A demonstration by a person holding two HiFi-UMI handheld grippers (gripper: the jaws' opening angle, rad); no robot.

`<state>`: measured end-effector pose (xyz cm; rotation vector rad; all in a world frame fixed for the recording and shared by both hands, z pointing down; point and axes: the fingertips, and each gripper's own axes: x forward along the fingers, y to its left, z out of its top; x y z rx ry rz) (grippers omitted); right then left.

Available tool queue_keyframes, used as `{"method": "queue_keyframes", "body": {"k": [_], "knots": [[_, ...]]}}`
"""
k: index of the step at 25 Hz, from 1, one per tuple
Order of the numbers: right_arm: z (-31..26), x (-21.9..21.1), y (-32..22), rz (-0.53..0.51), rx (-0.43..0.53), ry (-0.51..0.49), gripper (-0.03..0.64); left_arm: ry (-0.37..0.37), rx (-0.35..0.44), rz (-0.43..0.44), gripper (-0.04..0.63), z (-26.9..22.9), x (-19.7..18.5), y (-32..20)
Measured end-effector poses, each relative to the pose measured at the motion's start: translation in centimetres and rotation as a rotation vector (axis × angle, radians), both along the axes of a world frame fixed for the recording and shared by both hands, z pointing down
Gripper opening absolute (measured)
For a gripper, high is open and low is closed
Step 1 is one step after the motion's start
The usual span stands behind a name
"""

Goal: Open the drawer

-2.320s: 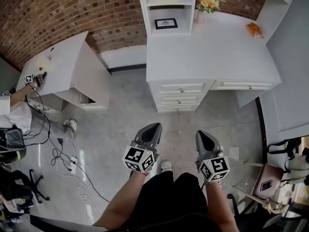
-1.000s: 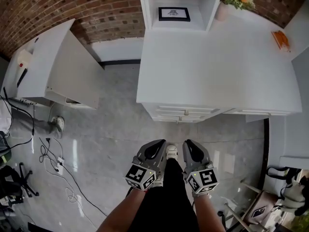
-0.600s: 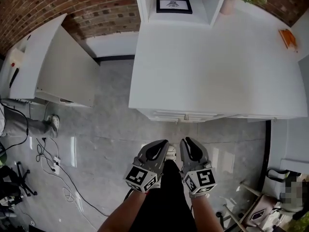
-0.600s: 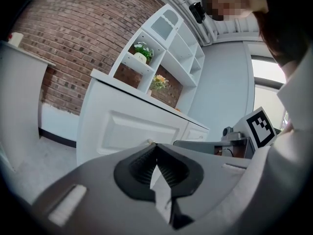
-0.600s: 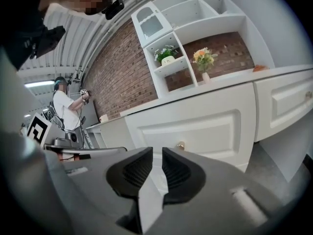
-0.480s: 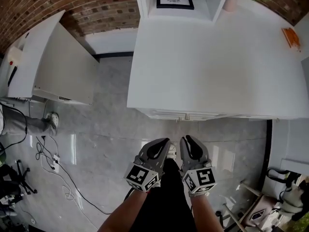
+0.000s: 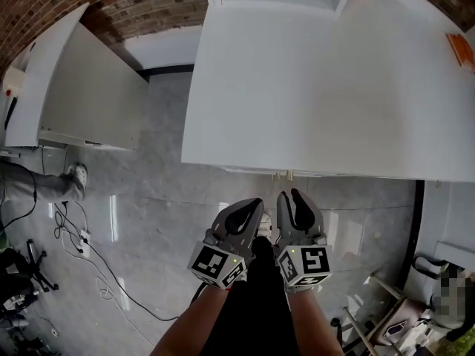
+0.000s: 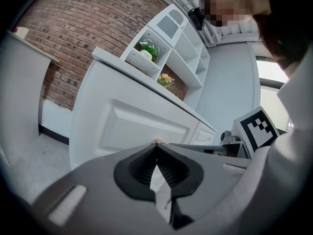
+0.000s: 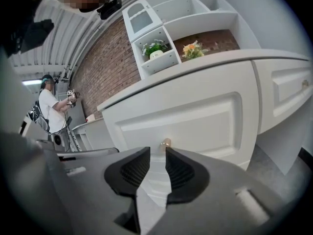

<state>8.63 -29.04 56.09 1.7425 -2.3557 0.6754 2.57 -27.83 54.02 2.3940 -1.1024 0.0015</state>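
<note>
"Right gripper view: where is the drawer (image 9: 195, 124)?"

"Closed, the top one under the desk (image 9: 205, 66) edge. Its small knob (image 9: 165, 143) sits just beyond the right gripper (image 9: 157, 154)."

"Does that gripper hold it?"

"No. Its jaws have just been opening and stand apart, with nothing between them. The left gripper (image 8: 157, 148), beside it, has its tips together and is empty."

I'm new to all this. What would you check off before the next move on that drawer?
1. The top drawer is shut: ok.
2. The knob lines up just beyond the right hand-held gripper: ok.
3. Right jaws apart: ok; they have just been opening, with nothing between them.
4. The knob is gripped: not ok.
5. The left hand-held gripper is shut and empty: ok.
</note>
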Motion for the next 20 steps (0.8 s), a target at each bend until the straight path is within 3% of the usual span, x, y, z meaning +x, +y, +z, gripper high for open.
{"method": "queue_keyframes", "body": {"k": [7, 20], "knots": [[0.8, 0.5, -1.7, 0.066, -0.006, 0.013, 0.115, -0.001, 0.004, -0.013, 0.003, 0.6, 0.6, -0.7], [1.3, 0.2, -3.9, 0.095, -0.011, 0.006, 0.120, -0.006, -0.004, -0.046, 0.003, 1.4, 0.7, -2.1]]}}
